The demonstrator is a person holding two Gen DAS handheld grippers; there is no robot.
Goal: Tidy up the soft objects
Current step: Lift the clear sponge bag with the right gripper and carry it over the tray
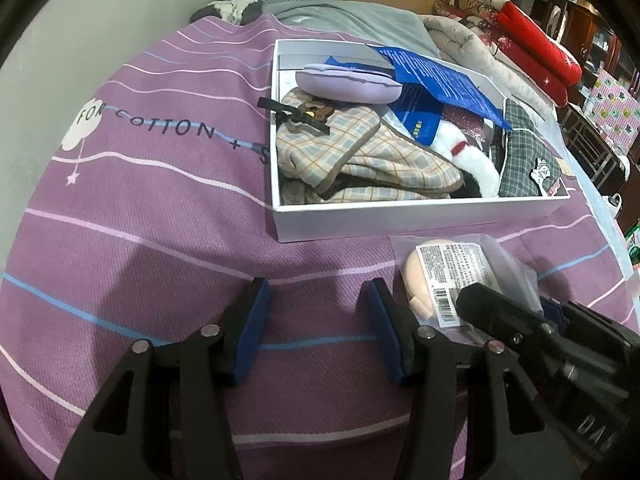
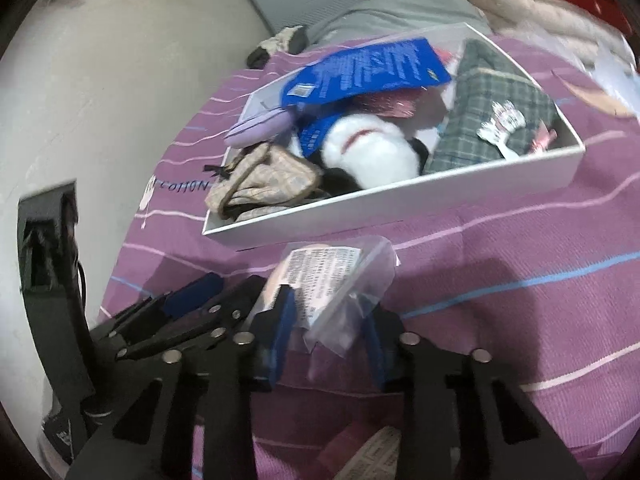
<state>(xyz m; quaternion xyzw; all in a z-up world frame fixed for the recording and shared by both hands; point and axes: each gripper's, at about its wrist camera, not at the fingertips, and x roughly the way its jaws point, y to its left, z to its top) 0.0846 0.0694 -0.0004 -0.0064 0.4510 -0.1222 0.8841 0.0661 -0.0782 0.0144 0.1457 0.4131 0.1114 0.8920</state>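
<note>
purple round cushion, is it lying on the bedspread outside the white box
No, the purple round cushion lies inside the white cardboard box, resting on the beige plaid cloth near its far wall.

The right claw (image 2: 326, 336) pinches a clear plastic bag (image 2: 340, 280) before the white box (image 2: 400, 204) on the purple sheet (image 2: 520, 300)

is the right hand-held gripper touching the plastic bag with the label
Touching. The right wrist view shows the right hand-held gripper with both blue pads pressed against the clear plastic bag, pinching its crumpled near end.
</note>
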